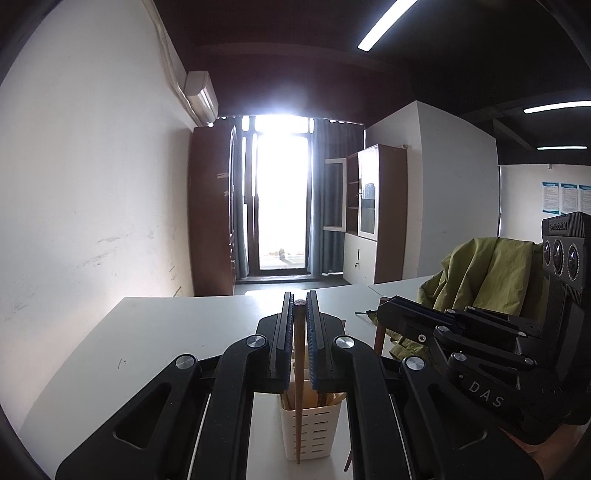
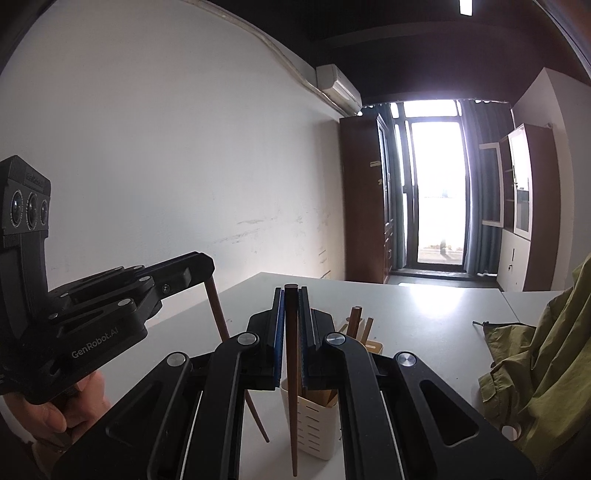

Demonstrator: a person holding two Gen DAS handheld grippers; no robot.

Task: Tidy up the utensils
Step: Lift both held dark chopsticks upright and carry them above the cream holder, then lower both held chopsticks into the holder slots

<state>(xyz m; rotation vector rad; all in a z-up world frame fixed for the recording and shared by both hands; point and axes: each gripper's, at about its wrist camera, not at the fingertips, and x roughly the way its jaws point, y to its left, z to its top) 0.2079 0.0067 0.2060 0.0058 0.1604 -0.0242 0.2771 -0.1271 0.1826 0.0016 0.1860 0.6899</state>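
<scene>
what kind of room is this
Probably an office or meeting room: plain white tables, a filing cabinet with glass doors, notice posters on the wall and strip ceiling lights.

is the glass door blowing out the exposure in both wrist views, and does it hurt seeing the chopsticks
Left wrist view: the glass door is blown out to pure white with flare above it, yet the chopstick in the left gripper stays sharp. Right wrist view: the door glares too, the ceiling goes near black, but the chopstick in the right gripper reads clearly. Fisheye bends walls in both.
</scene>
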